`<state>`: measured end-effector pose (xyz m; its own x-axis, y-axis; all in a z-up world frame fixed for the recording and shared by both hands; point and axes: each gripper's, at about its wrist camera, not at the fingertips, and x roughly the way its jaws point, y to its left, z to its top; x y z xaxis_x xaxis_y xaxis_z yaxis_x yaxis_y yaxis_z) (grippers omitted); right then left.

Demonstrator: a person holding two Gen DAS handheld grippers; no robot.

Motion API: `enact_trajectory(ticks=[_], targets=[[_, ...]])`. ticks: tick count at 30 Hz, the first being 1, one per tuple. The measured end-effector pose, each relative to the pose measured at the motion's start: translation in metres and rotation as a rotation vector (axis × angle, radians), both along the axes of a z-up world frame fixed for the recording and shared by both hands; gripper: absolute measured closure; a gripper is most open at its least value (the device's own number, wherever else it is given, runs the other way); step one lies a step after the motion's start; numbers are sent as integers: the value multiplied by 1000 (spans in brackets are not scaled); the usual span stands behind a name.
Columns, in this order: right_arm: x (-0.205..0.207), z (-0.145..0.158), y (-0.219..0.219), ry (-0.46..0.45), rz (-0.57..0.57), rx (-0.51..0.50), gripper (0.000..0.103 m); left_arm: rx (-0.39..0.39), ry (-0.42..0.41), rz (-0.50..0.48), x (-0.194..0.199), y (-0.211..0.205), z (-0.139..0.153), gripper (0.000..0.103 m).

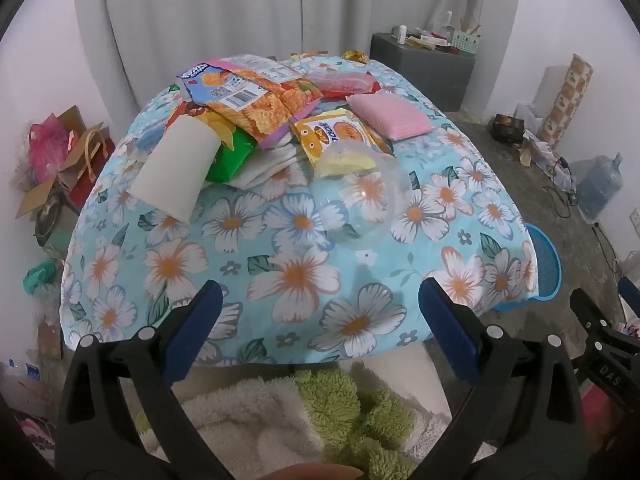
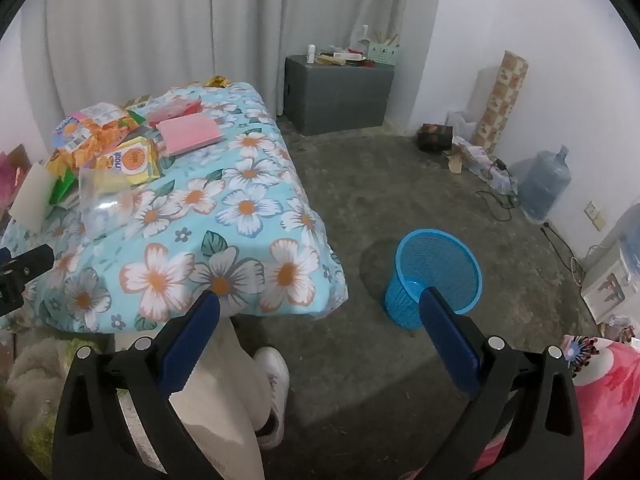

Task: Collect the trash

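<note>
A table with a blue floral cloth (image 1: pixel 296 272) holds a pile of trash: a clear plastic cup (image 1: pixel 360 200) lying on its side, a white paper cup (image 1: pixel 176 164), an orange snack bag (image 1: pixel 260 100), a yellow wrapper (image 1: pixel 332 132), a green packet (image 1: pixel 230 156) and a pink pad (image 1: pixel 388 114). My left gripper (image 1: pixel 320 320) is open and empty above the table's near edge. My right gripper (image 2: pixel 320 328) is open and empty over the floor, right of the table (image 2: pixel 224 216) and next to a blue mesh wastebasket (image 2: pixel 438 268). The cup also shows in the right wrist view (image 2: pixel 100 196).
The wastebasket's rim (image 1: pixel 546 264) shows right of the table. A grey box (image 2: pixel 338 92) with clutter stands at the back wall. A water jug (image 2: pixel 546 186), cables and a cardboard tube (image 2: pixel 500 100) line the right wall. Bags and boxes (image 1: pixel 60 168) lie to the left. My leg and shoe (image 2: pixel 276 376) are below.
</note>
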<state>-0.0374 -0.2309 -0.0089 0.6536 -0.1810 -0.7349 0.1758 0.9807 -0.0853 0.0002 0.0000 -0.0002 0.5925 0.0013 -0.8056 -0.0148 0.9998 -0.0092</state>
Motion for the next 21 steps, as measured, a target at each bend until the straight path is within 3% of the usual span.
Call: enact_trajectory(ticks=[21], targets=[[-1,-1,9,2,1,-6,6,-3,-6,1,0,0,0,9]])
